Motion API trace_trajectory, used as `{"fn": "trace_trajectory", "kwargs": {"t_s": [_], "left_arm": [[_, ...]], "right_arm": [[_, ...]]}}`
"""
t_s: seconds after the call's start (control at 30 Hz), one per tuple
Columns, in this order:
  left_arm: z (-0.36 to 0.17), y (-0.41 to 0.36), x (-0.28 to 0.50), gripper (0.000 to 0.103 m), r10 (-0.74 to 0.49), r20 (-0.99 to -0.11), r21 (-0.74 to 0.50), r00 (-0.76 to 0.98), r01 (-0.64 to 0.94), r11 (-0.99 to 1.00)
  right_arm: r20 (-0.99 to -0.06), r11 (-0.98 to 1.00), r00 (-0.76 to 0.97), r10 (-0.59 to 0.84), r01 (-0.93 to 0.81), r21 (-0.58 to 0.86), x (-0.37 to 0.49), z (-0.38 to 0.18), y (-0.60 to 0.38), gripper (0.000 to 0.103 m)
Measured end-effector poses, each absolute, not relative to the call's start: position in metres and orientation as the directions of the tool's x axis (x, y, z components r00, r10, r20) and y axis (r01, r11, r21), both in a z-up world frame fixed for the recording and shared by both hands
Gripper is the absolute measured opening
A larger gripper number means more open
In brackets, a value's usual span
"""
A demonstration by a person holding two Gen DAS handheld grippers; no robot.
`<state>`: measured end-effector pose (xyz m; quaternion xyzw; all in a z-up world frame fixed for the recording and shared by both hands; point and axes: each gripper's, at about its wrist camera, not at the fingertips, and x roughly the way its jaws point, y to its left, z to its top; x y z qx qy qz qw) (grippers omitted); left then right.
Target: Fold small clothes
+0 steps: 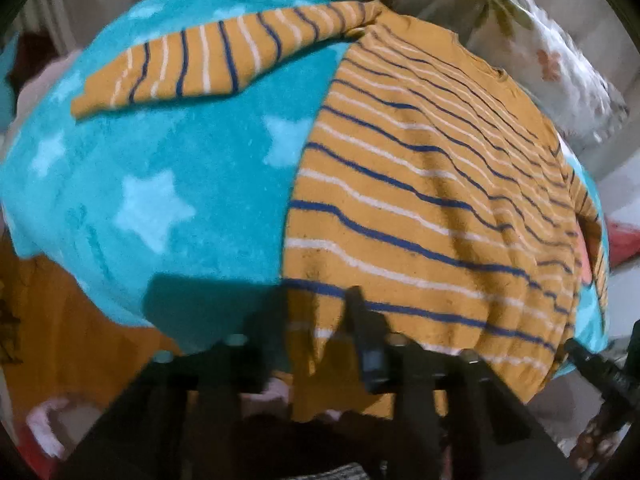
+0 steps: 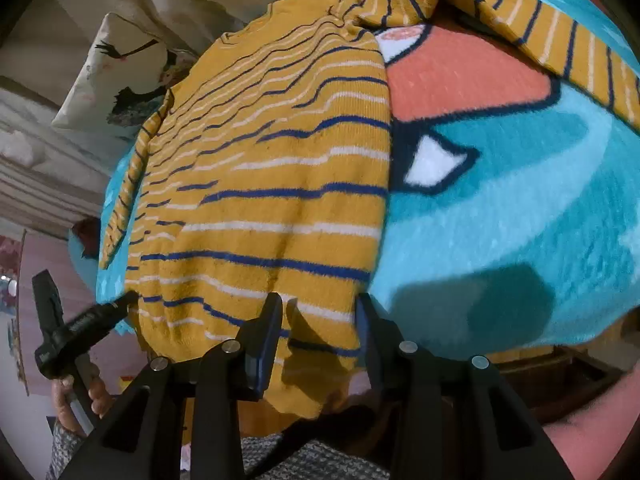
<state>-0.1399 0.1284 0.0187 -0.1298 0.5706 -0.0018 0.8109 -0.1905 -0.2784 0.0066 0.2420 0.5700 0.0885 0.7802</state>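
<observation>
A mustard sweater (image 1: 420, 200) with blue and white stripes lies flat on a turquoise blanket (image 1: 160, 200), one sleeve (image 1: 208, 64) stretched out to the left. My left gripper (image 1: 318, 316) sits at the hem's left corner with a fold of hem pinched between its fingers. The right wrist view shows its tip (image 2: 124, 300) on that corner. My right gripper (image 2: 320, 316) straddles the right part of the hem of the sweater (image 2: 272, 184). Its jaws stand apart and the knit lies slack between them. The other sleeve (image 2: 540, 36) lies bent across the blanket (image 2: 520, 220).
Printed pillows (image 2: 116, 80) lean behind the sweater's collar. The blanket's front edge drops off just under both grippers. A person's hand (image 2: 72, 396) holds the left gripper, and grey knit clothing (image 2: 312, 460) is close below the right one.
</observation>
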Motion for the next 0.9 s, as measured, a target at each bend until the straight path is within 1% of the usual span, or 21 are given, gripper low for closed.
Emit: {"fn": "trace_trajectory", "kwargs": {"t_s": [0.03, 0.17, 0.27, 0.3, 0.37, 0.5, 0.53, 0.67, 0.7, 0.73, 0.83, 0.9], "left_arm": [[0.02, 0.129, -0.14, 0.015, -0.169, -0.922, -0.228, 0.348, -0.135, 0.964], [0.024, 0.133, -0.139, 0.012, -0.218, -0.914, -0.269, 0.341, -0.108, 0.957], [0.025, 0.134, -0.139, 0.011, -0.227, -0.913, -0.271, 0.338, -0.088, 0.959], [0.025, 0.133, -0.139, 0.011, -0.227, -0.914, -0.268, 0.336, -0.081, 0.96], [0.026, 0.134, -0.139, 0.01, -0.227, -0.916, -0.264, 0.33, -0.073, 0.962], [0.035, 0.14, -0.152, 0.009, -0.226, -0.922, -0.254, 0.313, -0.052, 0.966], [0.037, 0.14, -0.156, 0.0, -0.222, -0.924, -0.247, 0.311, -0.042, 0.968], [0.037, 0.146, -0.178, 0.0, -0.195, -0.936, -0.211, 0.292, -0.024, 0.977], [0.036, 0.147, -0.183, 0.0, -0.162, -0.94, -0.175, 0.3, -0.02, 0.984], [0.036, 0.149, -0.185, 0.0, -0.152, -0.94, -0.166, 0.305, -0.019, 0.986], [0.04, 0.159, -0.186, 0.0, -0.143, -0.934, -0.165, 0.329, -0.038, 0.986], [0.049, 0.163, -0.185, 0.004, -0.112, -0.924, -0.136, 0.364, -0.042, 0.99]], "right_arm": [[-0.849, 0.866, 0.334, 0.41, 0.15, 0.477, -0.192, 0.007, -0.276, 0.042], [-0.855, 0.856, 0.323, 0.405, 0.195, 0.479, -0.203, 0.002, -0.267, 0.042], [-0.854, 0.832, 0.302, 0.424, 0.241, 0.499, -0.212, -0.009, -0.26, 0.042], [-0.856, 0.831, 0.298, 0.423, 0.25, 0.497, -0.214, -0.012, -0.257, 0.04], [-0.862, 0.838, 0.305, 0.405, 0.254, 0.483, -0.215, -0.013, -0.251, 0.011], [-0.876, 0.853, 0.311, 0.368, 0.264, 0.451, -0.226, -0.002, -0.25, 0.01], [-0.882, 0.859, 0.307, 0.358, 0.262, 0.44, -0.231, 0.002, -0.25, 0.009], [-0.895, 0.867, 0.293, 0.336, 0.277, 0.415, -0.252, 0.01, -0.255, 0.008], [-0.897, 0.867, 0.286, 0.336, 0.279, 0.413, -0.254, 0.009, -0.254, 0.007], [-0.907, 0.878, 0.265, 0.327, 0.269, 0.395, -0.255, 0.007, -0.251, 0.002], [-0.925, 0.896, 0.225, 0.305, 0.261, 0.359, -0.257, 0.002, -0.24, 0.003], [-0.934, 0.907, 0.226, 0.277, 0.26, 0.332, -0.256, 0.006, -0.24, 0.003]]}}
